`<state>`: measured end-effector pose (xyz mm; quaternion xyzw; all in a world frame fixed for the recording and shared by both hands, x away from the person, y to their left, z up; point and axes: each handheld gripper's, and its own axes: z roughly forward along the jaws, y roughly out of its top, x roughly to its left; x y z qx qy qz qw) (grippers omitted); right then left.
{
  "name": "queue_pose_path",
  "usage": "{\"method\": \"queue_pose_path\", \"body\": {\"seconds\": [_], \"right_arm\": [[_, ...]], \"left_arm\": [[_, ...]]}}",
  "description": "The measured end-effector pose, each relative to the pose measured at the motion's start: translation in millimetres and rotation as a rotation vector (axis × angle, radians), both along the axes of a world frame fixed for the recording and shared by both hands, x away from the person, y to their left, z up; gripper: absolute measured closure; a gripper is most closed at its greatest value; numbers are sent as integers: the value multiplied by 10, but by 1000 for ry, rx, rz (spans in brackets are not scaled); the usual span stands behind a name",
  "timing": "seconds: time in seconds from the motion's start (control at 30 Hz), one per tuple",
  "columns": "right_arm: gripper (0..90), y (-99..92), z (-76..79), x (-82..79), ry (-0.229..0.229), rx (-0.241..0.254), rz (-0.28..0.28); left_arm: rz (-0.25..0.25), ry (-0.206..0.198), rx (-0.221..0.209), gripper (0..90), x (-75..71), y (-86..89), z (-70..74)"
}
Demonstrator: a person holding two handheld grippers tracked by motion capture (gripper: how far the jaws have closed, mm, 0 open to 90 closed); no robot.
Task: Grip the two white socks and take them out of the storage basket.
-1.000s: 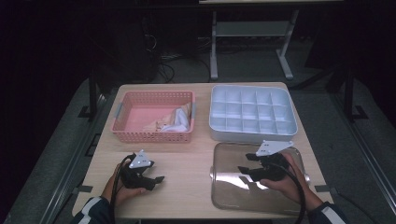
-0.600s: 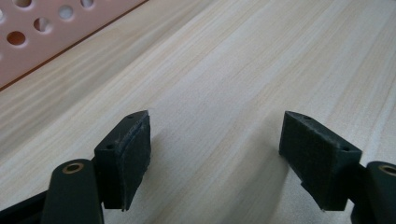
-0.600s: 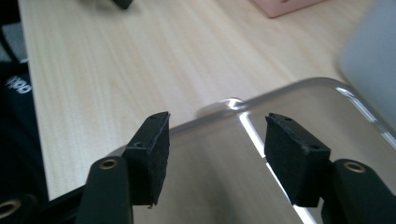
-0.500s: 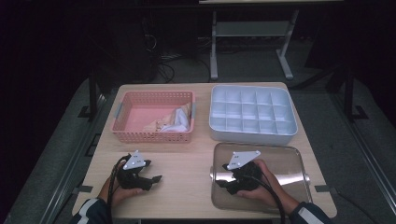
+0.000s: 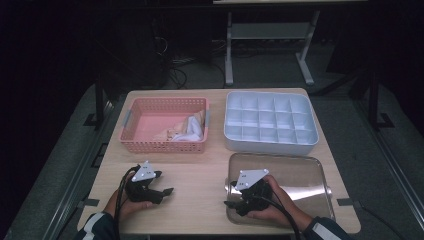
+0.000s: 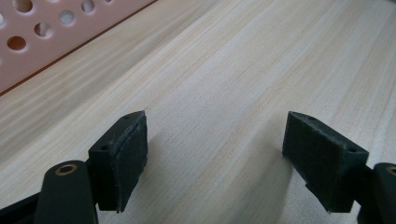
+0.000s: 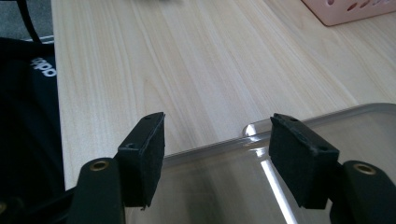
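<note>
My left gripper (image 5: pixel 162 185) rests low over the bare wooden table (image 5: pixel 200 170) at the front left. It is open (image 6: pixel 215 130), its jaws have just been opening, and nothing lies between them. My right gripper (image 5: pixel 229 195) hangs over the left front edge of a clear plastic lid (image 5: pixel 295 175) that lies flat at the front right. Its jaws point left, have just been opening, and stand open (image 7: pixel 217 126) over the lid's rim (image 7: pixel 327 121) without touching it.
A pink perforated basket (image 5: pixel 131 125) with crumpled light cloth (image 5: pixel 187 129) stands at the back left. A white box (image 5: pixel 270 142) with several compartments stands at the back right. The basket's wall shows close by in the left gripper view (image 6: pixel 46 37).
My right gripper has moved left and toward the front, from the lid's middle to its left edge. The left gripper has stayed in place.
</note>
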<state>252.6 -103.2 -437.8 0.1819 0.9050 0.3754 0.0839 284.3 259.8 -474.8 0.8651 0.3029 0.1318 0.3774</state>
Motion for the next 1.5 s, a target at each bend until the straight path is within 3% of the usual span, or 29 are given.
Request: {"method": "queue_pose_path", "body": {"seconds": [0.1,0.13,0.2,0.3,0.5,0.53,0.63,0.67,0.77,0.8,0.97,1.0,1.07,1.17,1.23,1.27,1.33,1.5], "right_arm": [[354,-8,-5,-2,-12,-1,14],[354,-16,-4,-10,-13,5,18],[355,-27,-9,-23,-9,17,24],[355,-43,-32,-35,-25,13,41],[353,-40,-27,-58,-19,13,47],[353,-42,-23,-55,-28,14,53],[352,-40,-18,-57,-23,17,49],[351,-42,-17,-52,-23,17,50],[351,-50,-18,-35,-23,18,49],[351,-50,-18,-35,-23,18,49],[351,-73,-16,-26,-18,23,44],[351,-81,-14,-22,-16,25,44],[352,-89,-15,-16,-14,26,39],[352,-88,-17,-20,0,31,36],[352,-93,-22,-10,-16,22,46],[351,-91,-19,-21,-1,29,40],[352,-102,-22,-6,-7,19,45],[354,-115,-26,2,-5,20,38]], "left_arm": [[9,3,4,215,-2,-7,3],[15,18,32,215,11,-25,33],[14,36,48,210,24,-54,53],[-4,43,36,199,22,-84,93],[9,-7,3,201,48,-125,295],[14,-38,-12,202,81,-133,430],[20,-60,-29,210,130,-147,542],[20,-71,-41,217,170,-164,629],[3,-115,-16,224,349,-271,865],[3,-115,-16,229,349,-271,865],[-18,-115,7,232,685,-404,1122],[-19,-114,40,232,829,-465,1163],[-21,-102,45,242,898,-498,1169],[-31,-60,105,273,1175,-622,1146],[-34,-52,105,303,1233,-649,1132],[-42,-25,122,315,1351,-721,1101],[-46,-3,109,315,1435,-766,1087],[-60,34,146,295,1631,-925,1017]]}}
